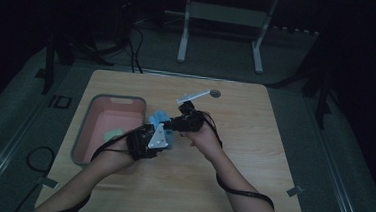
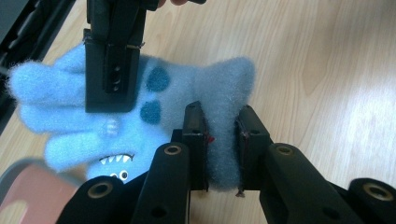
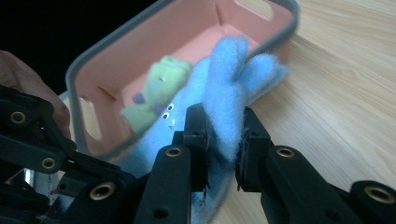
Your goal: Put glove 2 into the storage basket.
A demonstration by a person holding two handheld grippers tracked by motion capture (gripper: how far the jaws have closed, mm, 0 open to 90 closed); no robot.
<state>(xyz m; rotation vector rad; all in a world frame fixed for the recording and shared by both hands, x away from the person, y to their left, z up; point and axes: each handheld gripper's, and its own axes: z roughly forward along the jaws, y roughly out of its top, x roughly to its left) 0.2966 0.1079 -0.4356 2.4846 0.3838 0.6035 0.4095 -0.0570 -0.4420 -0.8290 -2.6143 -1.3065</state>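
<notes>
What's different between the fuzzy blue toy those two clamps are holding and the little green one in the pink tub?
The blue toy is pale blue with darker spots and a toothy mouth; the green toy is yellow-green. The blue one is pinched by both the left gripper and the right gripper, beside the bin; the green one lies loose inside the pink bin. The blue one looks larger. Both seem soft and fuzzy.

green plush (image 3: pixel 156 91) blurred in the bin, blue glove's (image 2: pixel 140 116) lower edge hidden behind black fingers (image 2: pixel 196 140)
</notes>
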